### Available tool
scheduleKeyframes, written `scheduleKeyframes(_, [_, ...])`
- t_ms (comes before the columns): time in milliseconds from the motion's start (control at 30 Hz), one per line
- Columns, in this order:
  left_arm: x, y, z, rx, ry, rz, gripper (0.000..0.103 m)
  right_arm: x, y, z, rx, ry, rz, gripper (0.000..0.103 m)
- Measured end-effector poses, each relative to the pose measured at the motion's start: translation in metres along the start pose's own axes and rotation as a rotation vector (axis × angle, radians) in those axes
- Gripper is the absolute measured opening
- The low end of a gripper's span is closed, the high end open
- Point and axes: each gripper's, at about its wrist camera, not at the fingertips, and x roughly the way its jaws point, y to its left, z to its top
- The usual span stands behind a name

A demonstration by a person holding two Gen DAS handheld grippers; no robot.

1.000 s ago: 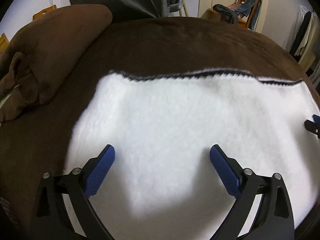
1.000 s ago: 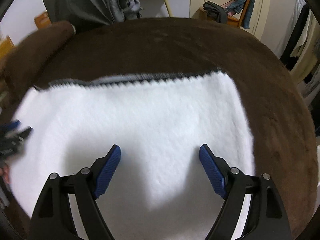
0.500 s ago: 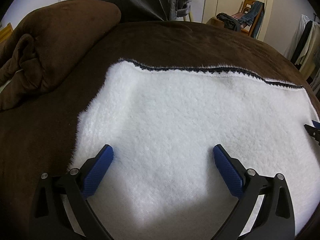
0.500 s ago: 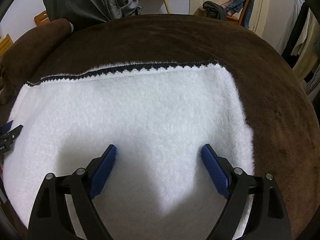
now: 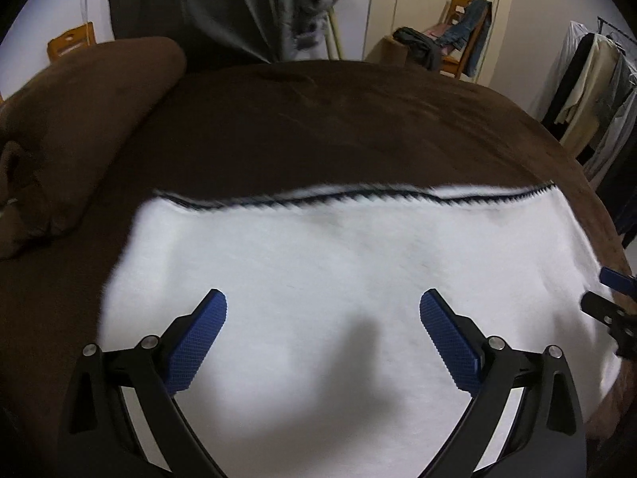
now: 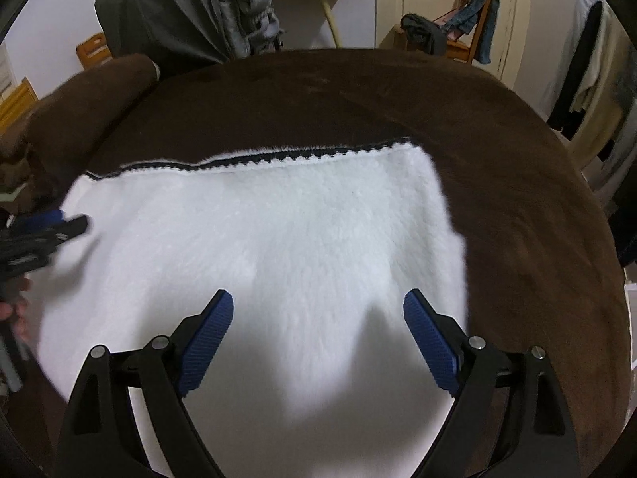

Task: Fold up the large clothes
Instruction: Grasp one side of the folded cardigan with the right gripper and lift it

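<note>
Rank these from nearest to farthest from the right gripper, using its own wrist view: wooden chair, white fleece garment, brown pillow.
From the right gripper:
1. White fleece garment, directly beneath.
2. Brown pillow, far left.
3. Wooden chair, beyond the bed, upper right.

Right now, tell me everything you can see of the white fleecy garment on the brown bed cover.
The white fleecy garment is a fluffy, plush-looking cloth lying flat and spread out on the brown bed cover. Its far edge carries a dark scalloped trim; its side edges look soft and unfinished. No sleeves or collar show. The left gripper hangs over it with jaws apart and empty; the right gripper does too, its jaws opening with nothing between them. Their shadows fall on the pile. Whether the fingertips touch it cannot be told.
</note>
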Motion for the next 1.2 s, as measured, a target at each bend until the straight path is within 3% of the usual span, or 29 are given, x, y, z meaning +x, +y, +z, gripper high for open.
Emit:
scheduleKeyframes(133, [-0.001,-0.019,-0.022,0.004,0.003,-0.007,0.095,-0.032,-0.016,-0.017,0.113,-0.045,0.029,0.089])
scheduleKeyframes(233, [-0.003,-0.027,-0.043,-0.008,0.041,-0.002,0.096,-0.058,-0.035,-0.033,0.270,-0.104,0.072,0.089])
scheduleKeyframes(433, [-0.034,-0.040,-0.087,0.036,0.043,0.072,0.096,-0.089,-0.059,-0.059,0.455,-0.152,0.103,0.089])
scheduleKeyframes(600, [-0.050,-0.029,-0.110,-0.010,0.057,0.065,0.096,-0.082,-0.069,-0.088,0.566,-0.096,0.159,0.089])
scheduleKeyframes(733, [-0.050,-0.038,-0.119,0.042,0.040,0.101,0.096,-0.082,-0.070,-0.113,0.614,-0.073,0.194,0.088])
scheduleKeyframes(933, [-0.044,-0.036,-0.125,0.045,0.023,0.088,0.097,-0.064,-0.084,-0.140,0.786,-0.038,0.277,0.087])
scheduleKeyframes(1200, [-0.045,-0.036,-0.129,0.047,0.004,0.085,0.097,-0.034,-0.089,-0.150,0.910,-0.039,0.388,0.082])
